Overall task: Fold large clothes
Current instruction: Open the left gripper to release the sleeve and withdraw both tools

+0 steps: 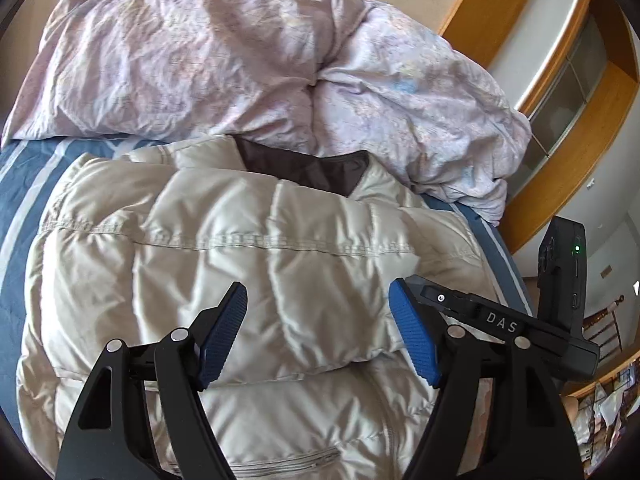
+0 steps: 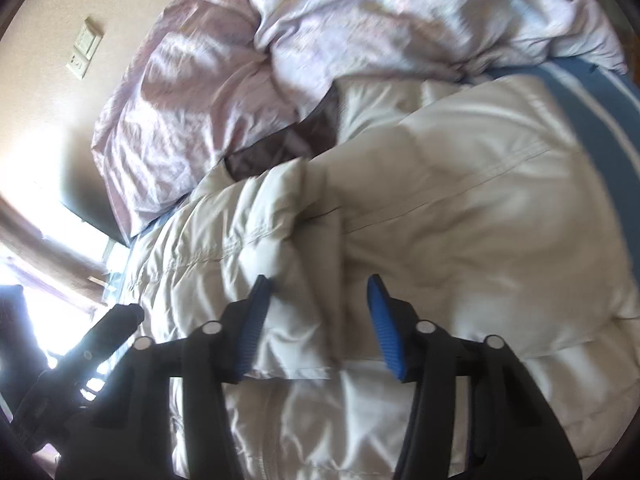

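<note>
A beige quilted puffer jacket (image 1: 248, 264) with a dark brown lining at the collar (image 1: 304, 168) lies spread on the bed, one sleeve folded across its body. My left gripper (image 1: 318, 292) hovers just over the folded part, open, with its blue pads (image 1: 224, 332) clear of the fabric. In the right wrist view the same jacket (image 2: 460, 220) fills the middle. My right gripper (image 2: 318, 280) straddles a puffy fold of sleeve (image 2: 304, 312). Its left pad (image 2: 252, 320) is near the fabric, while the right pad stands apart from it.
A crumpled pale pink duvet (image 1: 240, 60) is heaped behind the jacket. The blue striped bed sheet (image 1: 24, 200) shows at the sides. A wooden cabinet (image 1: 580, 128) stands past the bed's right edge. A wall switch plate (image 2: 84, 48) and a bright window (image 2: 36, 240) are on the other side.
</note>
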Tool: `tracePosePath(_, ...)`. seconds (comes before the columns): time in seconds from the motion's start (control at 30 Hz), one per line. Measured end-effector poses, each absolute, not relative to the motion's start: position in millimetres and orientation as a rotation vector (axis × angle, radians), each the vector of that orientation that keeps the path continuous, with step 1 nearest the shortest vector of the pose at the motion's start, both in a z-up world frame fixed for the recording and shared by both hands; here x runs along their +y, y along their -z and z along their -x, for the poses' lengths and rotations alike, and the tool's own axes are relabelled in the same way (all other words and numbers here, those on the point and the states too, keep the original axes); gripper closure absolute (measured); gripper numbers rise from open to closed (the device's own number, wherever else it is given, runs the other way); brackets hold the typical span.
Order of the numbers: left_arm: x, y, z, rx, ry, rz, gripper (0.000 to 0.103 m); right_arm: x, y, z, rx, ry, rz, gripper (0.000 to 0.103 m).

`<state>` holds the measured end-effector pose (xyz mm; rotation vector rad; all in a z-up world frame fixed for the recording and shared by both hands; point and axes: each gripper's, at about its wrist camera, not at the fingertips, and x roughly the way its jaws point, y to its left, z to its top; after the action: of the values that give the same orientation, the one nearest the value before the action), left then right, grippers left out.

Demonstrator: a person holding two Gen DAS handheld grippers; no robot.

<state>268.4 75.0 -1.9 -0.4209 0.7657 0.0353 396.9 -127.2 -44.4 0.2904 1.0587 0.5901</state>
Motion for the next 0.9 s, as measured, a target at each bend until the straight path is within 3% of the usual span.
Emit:
tracePosePath(0.07, 81.0, 2.9, -265.9, 0.768, -0.050, 0.418, 0.029, -117.9, 48.6, -393.7, 1.070, -0.605, -0.269, 0.080)
tracePosePath(0.13, 87.7, 4.7, -263.9, 0.771, -0.073, 0.410, 0.029, -109.9, 51.1, -389.5, 1.060, -0.578, -0.222, 0.089)
tracePosePath(0.4, 105.1, 16.8, -263.5, 0.803, -0.146, 0.387, 0.029, -105.3, 65.6, -391.6, 1.087, -0.464, -0.158, 0.094)
tracePosePath(0.63, 110.7, 21.3, -255.9, 0.823, -0.156, 0.375, 0.029, -95.1, 78.5, -400.5, 1.123, -0.424, -0.084, 0.089)
tracePosePath(0.77, 115.5, 13.9, -235.2, 0.798, -0.173, 0.332, 0.021, -106.1, 66.1, -389.4, 1.080, -0.459, -0.090, 0.067)
tracePosePath(0.83, 118.4, 10.2, -223.8, 0.783, -0.189, 0.297, 0.020, -119.3, 60.2, -380.5, 1.062, -0.487, -0.118, 0.059)
tracePosePath(0.9, 121.7, 7.2, -212.4, 0.769, -0.217, 0.254, 0.019, -128.9, 56.4, -373.7, 1.051, -0.489, -0.119, 0.058)
